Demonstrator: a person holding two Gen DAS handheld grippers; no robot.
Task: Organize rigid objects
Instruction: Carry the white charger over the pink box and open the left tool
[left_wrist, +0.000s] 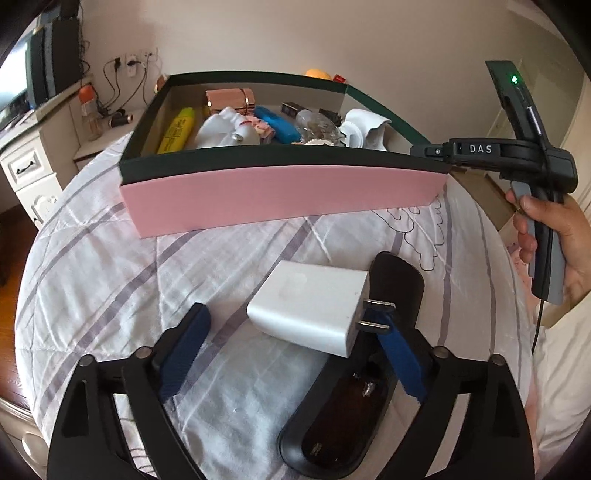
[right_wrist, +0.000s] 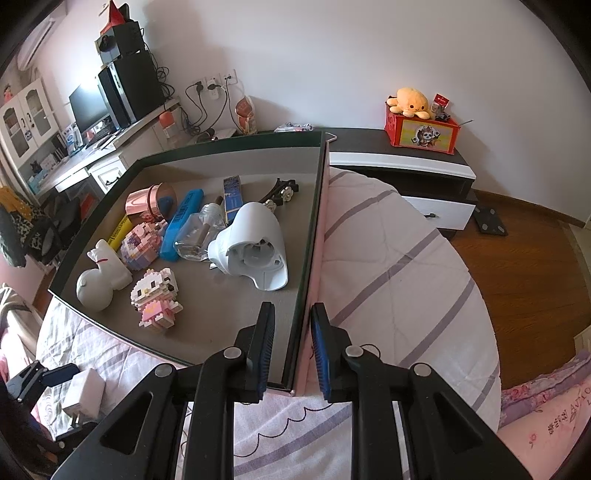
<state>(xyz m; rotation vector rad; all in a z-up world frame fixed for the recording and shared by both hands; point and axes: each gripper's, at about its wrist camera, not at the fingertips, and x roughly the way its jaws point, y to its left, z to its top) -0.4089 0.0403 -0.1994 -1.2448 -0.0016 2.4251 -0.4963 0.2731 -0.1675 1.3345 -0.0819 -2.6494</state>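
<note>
A white plug charger (left_wrist: 310, 308) lies on the bed between the open blue-padded fingers of my left gripper (left_wrist: 295, 343), its prongs by the right finger. It leans on a black oval device (left_wrist: 351, 413). The charger also shows in the right wrist view (right_wrist: 83, 393). A pink box with a dark green rim (left_wrist: 280, 199) stands beyond on the bed. It holds a white figurine (right_wrist: 98, 275), block toys (right_wrist: 157, 295), a white hair-dryer-like shell (right_wrist: 255, 243), a blue case (right_wrist: 183, 225) and a bottle. My right gripper (right_wrist: 291, 352) straddles the box's right wall near its near corner, jaws close on it.
The bed has a white quilt with purple stripes (right_wrist: 399, 280). A desk with monitor and speakers (right_wrist: 110, 99) stands at the left. A low dark cabinet (right_wrist: 402, 162) with a red toy box stands behind. Wooden floor (right_wrist: 517, 277) lies to the right.
</note>
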